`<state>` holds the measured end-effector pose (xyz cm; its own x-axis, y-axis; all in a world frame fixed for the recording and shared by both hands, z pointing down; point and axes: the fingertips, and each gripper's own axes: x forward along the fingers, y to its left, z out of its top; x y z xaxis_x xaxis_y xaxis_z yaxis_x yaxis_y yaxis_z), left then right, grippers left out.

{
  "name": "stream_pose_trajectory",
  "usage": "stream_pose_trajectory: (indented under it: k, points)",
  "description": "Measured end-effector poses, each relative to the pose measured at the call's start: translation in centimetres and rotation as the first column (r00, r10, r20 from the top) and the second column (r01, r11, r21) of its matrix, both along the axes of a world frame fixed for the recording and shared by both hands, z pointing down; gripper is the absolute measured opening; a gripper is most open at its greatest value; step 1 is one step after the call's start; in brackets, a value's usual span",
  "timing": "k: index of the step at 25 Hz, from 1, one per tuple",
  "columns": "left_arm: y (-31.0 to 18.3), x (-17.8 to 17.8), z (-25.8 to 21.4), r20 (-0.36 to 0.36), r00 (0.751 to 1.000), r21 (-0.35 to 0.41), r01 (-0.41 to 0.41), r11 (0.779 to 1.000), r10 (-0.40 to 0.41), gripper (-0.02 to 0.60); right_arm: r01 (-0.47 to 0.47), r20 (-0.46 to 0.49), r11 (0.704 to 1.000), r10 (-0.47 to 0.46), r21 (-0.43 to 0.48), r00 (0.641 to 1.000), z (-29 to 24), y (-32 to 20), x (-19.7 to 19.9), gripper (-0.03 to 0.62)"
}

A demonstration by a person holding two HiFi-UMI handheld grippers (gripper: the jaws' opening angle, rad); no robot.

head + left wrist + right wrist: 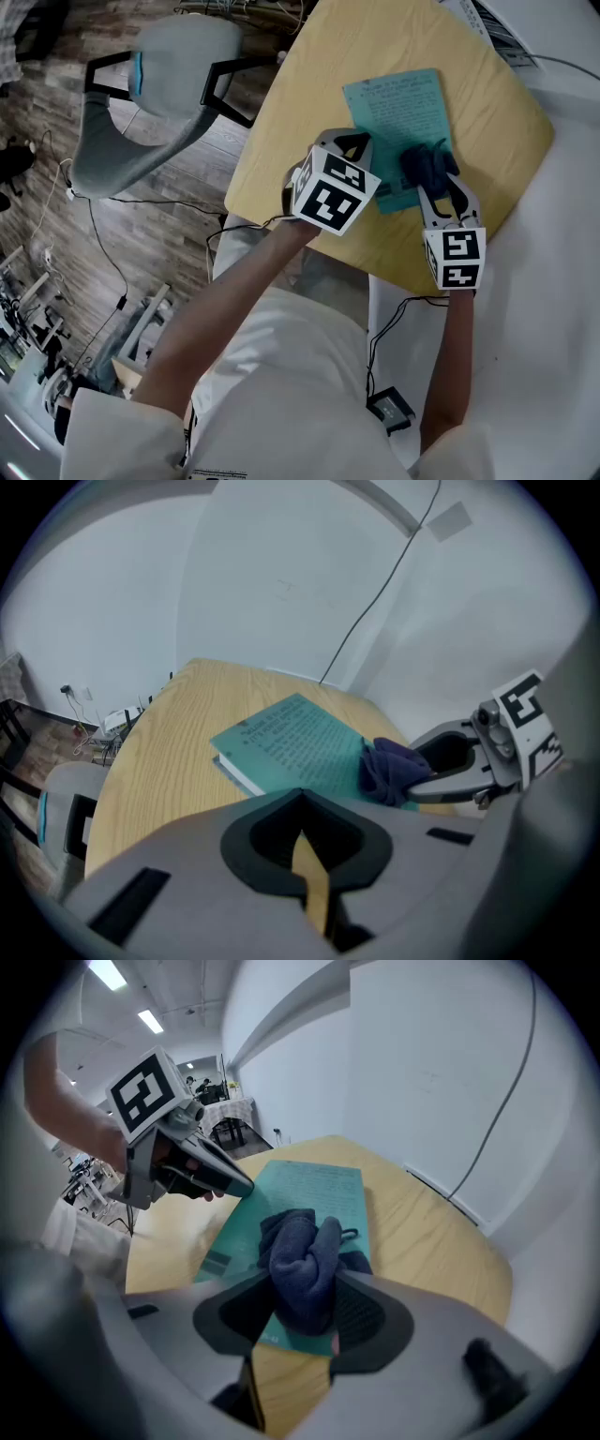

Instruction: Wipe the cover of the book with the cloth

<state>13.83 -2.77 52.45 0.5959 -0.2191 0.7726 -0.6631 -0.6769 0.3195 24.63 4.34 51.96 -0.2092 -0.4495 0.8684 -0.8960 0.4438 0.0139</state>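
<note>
Navy cloth, soft and bunched into a thick fold, sits clamped between the jaws of the right gripper, its lower side pressed on the near right part of the book. Just beside it, the left gripper has its jaws together on nothing, the tip at the book's left edge; it seems to rest on the cover, though contact is hard to confirm. I judge the wipe to be under way, with most of the cover not yet passed over. The next move calls for dragging the cloth toward the far edge under light, even pressure, with the book steadied so it does not slide on the smooth top. The book is thin and flat, with a matte teal cover, dark print and pale page edges. It lies on a pale wood-grain table with rounded corners, and beyond that stands a grey padded chair
</note>
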Motion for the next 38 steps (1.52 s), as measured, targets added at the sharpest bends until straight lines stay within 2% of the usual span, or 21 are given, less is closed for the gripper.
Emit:
stream_pose_trajectory:
  k: [10,14,20,25,31,38]
  points:
    - [0.0,-0.1,-0.1,-0.007,1.000,0.002,0.003,1.000,-0.003,0.011,-0.099,-0.002,0.985,0.099,-0.145,0.995,0.3,7.9,1.3,0.189]
    - [0.0,0.1,0.0,-0.013,1.000,-0.004,-0.002,1.000,0.002,0.011,-0.092,-0.053,0.990,0.087,-0.110,0.995,-1.5,8.0,1.2,0.189]
    - [0.1,-0.2,0.0,-0.007,1.000,-0.003,-0.010,1.000,0.010,0.011,-0.082,-0.004,0.995,0.082,0.049,0.997,-6.2,1.7,-0.2,0.189]
    - [0.0,0.0,-0.1,-0.010,1.000,-0.010,-0.016,1.000,0.016,0.011,0.005,-0.018,0.985,-0.002,0.170,1.000,-7.3,-7.0,-0.8,0.189]
    - [0.0,0.1,-0.1,0.006,1.000,0.010,-0.031,0.999,0.030,0.011,0.084,-0.041,0.983,-0.078,0.166,0.996,-4.5,-13.8,-1.3,0.189]
    - [-0.1,0.0,0.0,0.001,1.000,0.003,-0.021,1.000,0.021,0.011,0.073,-0.052,0.986,-0.066,0.149,0.996,-1.6,-16.8,-0.5,0.189]
